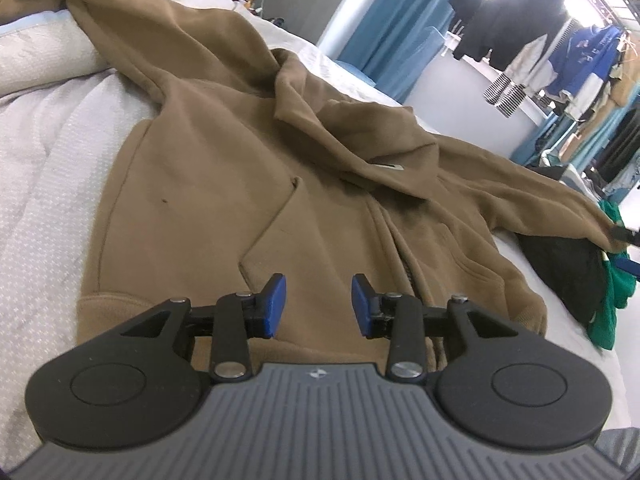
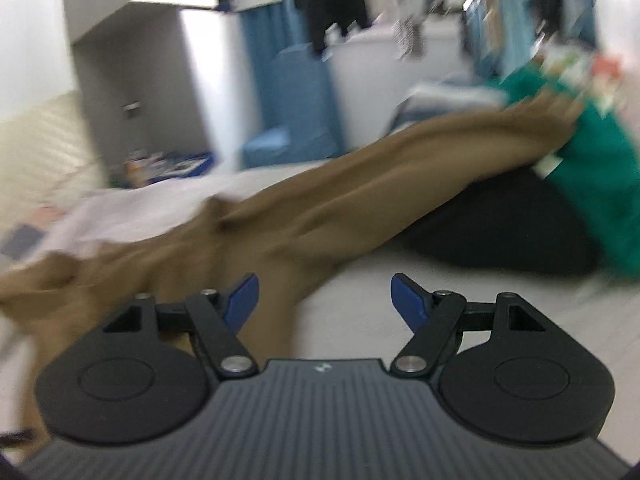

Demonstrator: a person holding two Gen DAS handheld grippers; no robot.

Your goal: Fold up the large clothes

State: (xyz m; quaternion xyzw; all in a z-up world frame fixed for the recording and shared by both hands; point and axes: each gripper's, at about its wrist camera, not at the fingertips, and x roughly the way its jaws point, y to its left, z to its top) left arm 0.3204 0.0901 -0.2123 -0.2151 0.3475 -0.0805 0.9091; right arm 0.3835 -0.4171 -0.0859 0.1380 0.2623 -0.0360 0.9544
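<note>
We find the brown hoodie (image 1: 248, 168) spread front-up across the bed (image 1: 44, 168), one sleeve (image 2: 360, 196) draped onto dark clothes (image 2: 500, 236). Left gripper (image 1: 318, 306) hovers above the hem, fingers apart, empty. Right gripper (image 2: 324, 300) spread wide, empty.

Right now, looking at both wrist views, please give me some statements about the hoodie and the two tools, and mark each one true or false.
1. The brown hoodie lies spread on the bed. True.
2. The left tool is clamped on the hoodie's hem. False: its pads are apart with nothing between them.
3. The right tool is open and holds nothing. True.
4. One hoodie sleeve reaches toward a green garment. True.
5. The hoodie is already folded into a neat square. False: the body is flat and both sleeves are stretched out.
</note>
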